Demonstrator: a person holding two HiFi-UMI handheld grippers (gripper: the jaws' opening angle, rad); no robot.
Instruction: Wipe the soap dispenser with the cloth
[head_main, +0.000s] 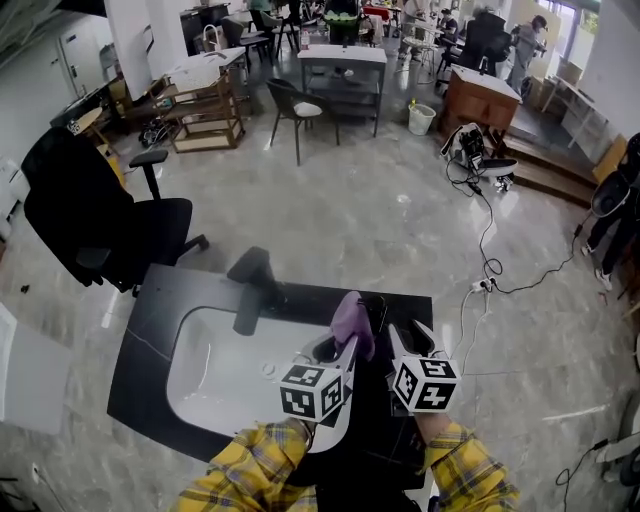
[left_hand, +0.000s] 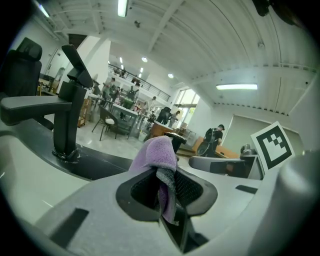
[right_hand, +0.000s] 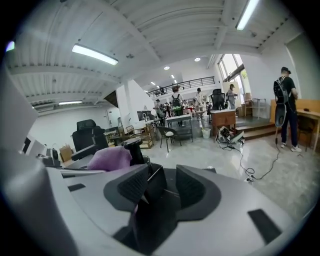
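Both forearms come in low, with the grippers side by side and pitched slightly down. Left gripper (head_main: 340, 352) is clamped on the cloth (left_hand: 156, 150). Right gripper (head_main: 410, 340) has its jaws apart, with the soap dispenser (right_hand: 134, 150) between them.

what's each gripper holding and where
Left gripper pinches the cloth by its lower part, the rest bunched above. The dispenser stands between the jaws of the right gripper; whether gripped cannot be told.

Purple cloth (left_hand: 155, 156) beside black soap dispenser (right_hand: 134, 149)
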